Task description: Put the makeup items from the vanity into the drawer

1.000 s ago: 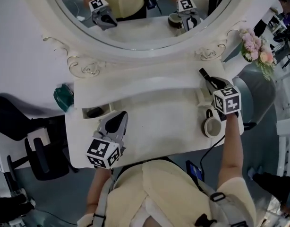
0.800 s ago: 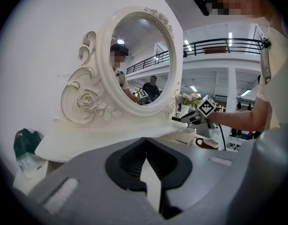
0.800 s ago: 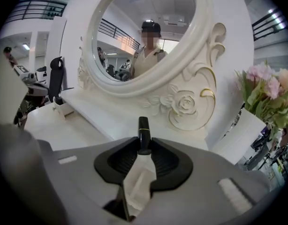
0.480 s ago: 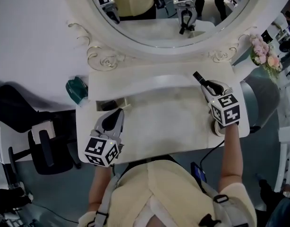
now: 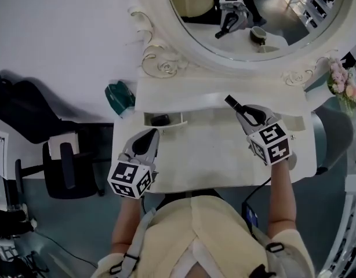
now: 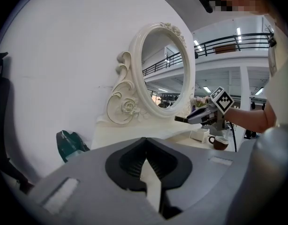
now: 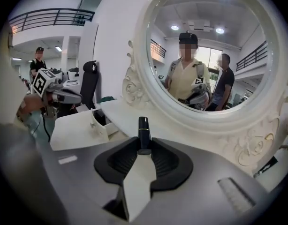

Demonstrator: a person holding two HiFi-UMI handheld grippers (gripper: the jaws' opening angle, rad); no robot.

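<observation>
While your right gripper (image 5: pixel 242 111) pinches a black lipstick tube (image 5: pixel 231 102) above the vanity top (image 5: pixel 201 150) at frame centre, your left gripper (image 5: pixel 149 139) sits pressed shut, empty, below the open drawer (image 5: pixel 179 119).

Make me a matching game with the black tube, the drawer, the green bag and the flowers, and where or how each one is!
Things:
1. black tube
2. drawer
3. green bag
4. flowers

Place or state:
A. pulled open
B. beside the left end of the vanity
C. pinched in the right gripper
D. past the vanity's right end

Pairs: 1-C, 2-A, 3-B, 4-D
</observation>
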